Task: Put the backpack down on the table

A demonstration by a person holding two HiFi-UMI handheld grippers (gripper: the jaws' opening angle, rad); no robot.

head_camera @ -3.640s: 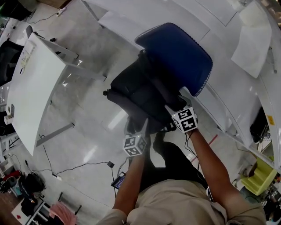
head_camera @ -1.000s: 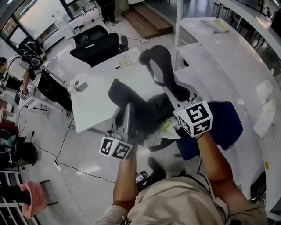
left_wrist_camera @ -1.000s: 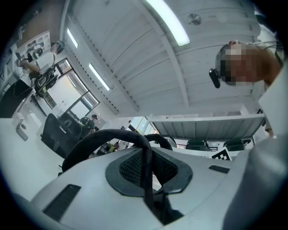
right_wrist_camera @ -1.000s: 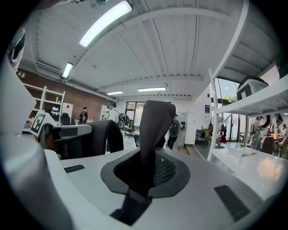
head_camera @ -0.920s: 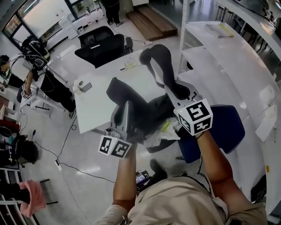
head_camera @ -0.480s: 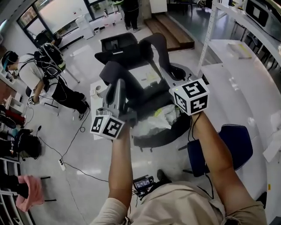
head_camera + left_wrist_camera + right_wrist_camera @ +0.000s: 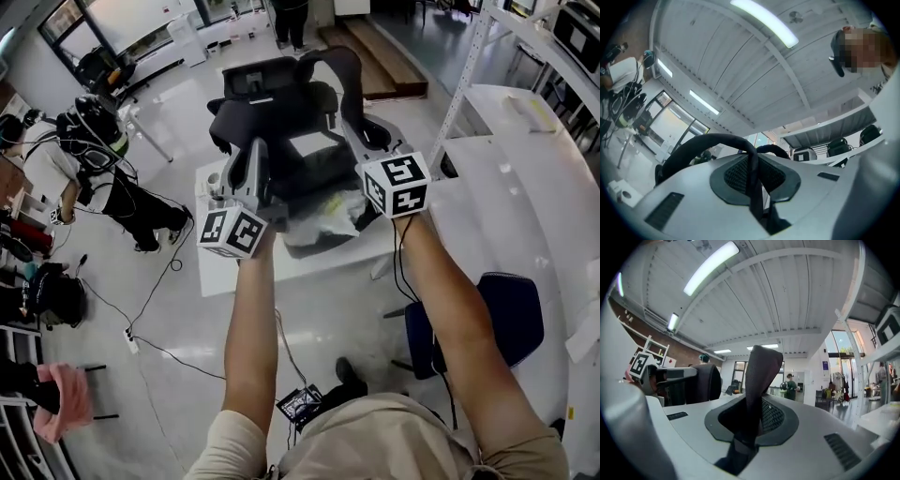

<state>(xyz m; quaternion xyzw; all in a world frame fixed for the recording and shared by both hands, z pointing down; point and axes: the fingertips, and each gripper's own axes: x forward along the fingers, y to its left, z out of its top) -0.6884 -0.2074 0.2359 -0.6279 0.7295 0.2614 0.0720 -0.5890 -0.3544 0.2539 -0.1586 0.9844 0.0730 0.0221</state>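
Note:
I hold a black backpack (image 7: 298,167) in the air with both grippers; it hangs over a small white table (image 7: 217,273). A pale crumpled bag (image 7: 328,214) shows at its lower side. My left gripper (image 7: 253,157) is shut on a thin black strap (image 7: 751,164), which loops up from between the jaws. On the other side, my right gripper (image 7: 354,127) is shut on a wide padded shoulder strap (image 7: 759,376) that stands up from its jaws. In both gripper views the jaws point out and upward at the ceiling, and the backpack's body is hidden.
A black office chair (image 7: 258,80) stands just beyond the table. A person (image 7: 89,150) with dark gear is at the left. A blue chair (image 7: 514,317) and a long white desk (image 7: 534,178) lie to the right, and cables (image 7: 169,354) run across the floor.
Both grippers have carried the backpack away from the blue chair and forward. It has gone from beside the white table to hanging above it, and both grips have held.

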